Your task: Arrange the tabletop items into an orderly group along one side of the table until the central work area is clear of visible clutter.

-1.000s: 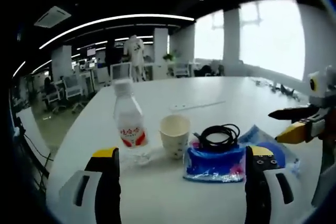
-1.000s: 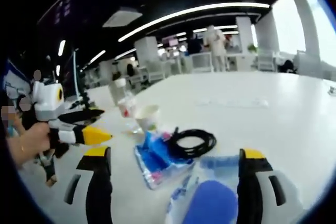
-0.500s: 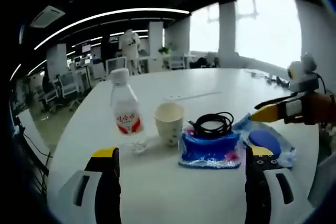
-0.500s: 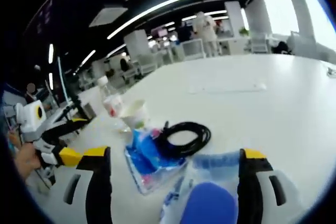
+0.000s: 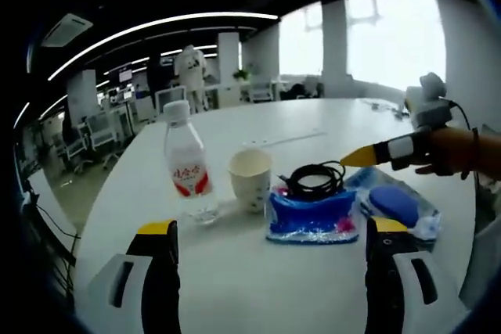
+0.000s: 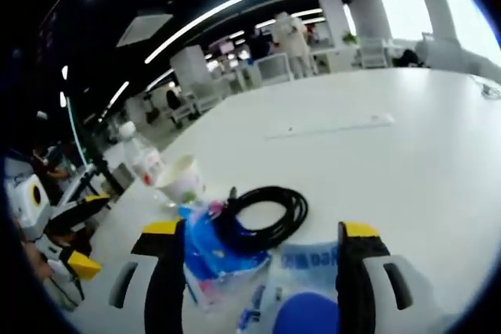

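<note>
In the left gripper view, the left hand-held gripper point(image 5: 270, 271) is held above the white tabletop point(image 5: 235, 295), jaws spread wide and empty. Ahead of it, between the jaw lines, stand a water bottle point(image 5: 186, 163) and a paper cup point(image 5: 250, 180), with a blue packet point(image 5: 311, 217) carrying a coiled black cable point(image 5: 316, 181) further right. The right hand-held gripper point(image 5: 368, 154) is seen beyond the right jaw, above a clear pouch with a blue object point(image 5: 395, 205); whether it is open cannot be told here.

In the right gripper view, the right hand-held gripper point(image 6: 254, 271) is open and empty over the pouch point(image 6: 301, 287), the cable point(image 6: 262, 213) just ahead. The pouch is best taken by one edge, it is judged, without snagging the cable. The pouch's lower part is cut off, and its contents are hard to make out.
</note>
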The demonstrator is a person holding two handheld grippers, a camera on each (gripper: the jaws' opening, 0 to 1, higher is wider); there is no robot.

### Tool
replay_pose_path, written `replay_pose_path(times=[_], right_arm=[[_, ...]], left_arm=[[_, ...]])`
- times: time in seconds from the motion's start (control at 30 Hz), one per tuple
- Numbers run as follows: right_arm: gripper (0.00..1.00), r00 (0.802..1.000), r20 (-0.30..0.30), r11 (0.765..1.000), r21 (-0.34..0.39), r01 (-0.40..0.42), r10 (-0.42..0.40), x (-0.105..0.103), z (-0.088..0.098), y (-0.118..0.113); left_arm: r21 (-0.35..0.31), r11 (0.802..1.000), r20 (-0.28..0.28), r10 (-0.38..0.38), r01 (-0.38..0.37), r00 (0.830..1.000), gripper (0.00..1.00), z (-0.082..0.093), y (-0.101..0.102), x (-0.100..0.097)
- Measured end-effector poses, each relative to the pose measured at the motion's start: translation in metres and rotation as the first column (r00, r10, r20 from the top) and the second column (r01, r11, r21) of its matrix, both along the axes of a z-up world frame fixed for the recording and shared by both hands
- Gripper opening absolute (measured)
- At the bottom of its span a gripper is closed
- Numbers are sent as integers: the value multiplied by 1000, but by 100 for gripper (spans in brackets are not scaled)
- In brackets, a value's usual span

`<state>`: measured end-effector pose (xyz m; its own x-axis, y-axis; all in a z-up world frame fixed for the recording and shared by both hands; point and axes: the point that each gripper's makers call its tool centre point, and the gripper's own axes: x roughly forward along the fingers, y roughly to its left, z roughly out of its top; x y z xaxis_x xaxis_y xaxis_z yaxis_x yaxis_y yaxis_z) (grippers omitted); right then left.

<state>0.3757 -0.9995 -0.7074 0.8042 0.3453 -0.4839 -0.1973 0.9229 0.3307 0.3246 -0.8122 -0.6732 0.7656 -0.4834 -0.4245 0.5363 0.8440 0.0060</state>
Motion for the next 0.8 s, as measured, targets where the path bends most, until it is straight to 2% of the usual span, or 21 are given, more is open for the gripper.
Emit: replay_pose_path(times=[0.1, 0.2, 0.3, 0.43, 0.63, 0.8], right_arm=[[68, 1000, -22, 1000, 6, 3, -3, 4, -10, 5], [61, 998, -51, 1000, -1, 29, -29, 10, -22, 4], [54, 997, -39, 998, -14, 59, -60, 14, -22, 2], [50, 994, -40, 995, -1, 98, -98, 23, -24, 1], [44, 988, -67, 989, 30, 143, -140, 31, -28, -2], [42, 984, -90, 988, 14, 156, -154, 36, -34, -1]], left_arm=[[0, 1000, 3, -3, 3, 1000, 100, 0, 0, 0], [-34, 999, 27, 14, -13, 1000, 100, 4, 0, 2], [-61, 998, 30, 5, -3, 1000, 100, 5, -4, 1], [-31, 999, 26, -9, 10, 1000, 100, 0, -6, -1], [-43, 999, 26, -2, 3, 1000, 99, 0, -5, 0], [-39, 999, 19, -1, 2, 1000, 98, -2, -3, 1]])
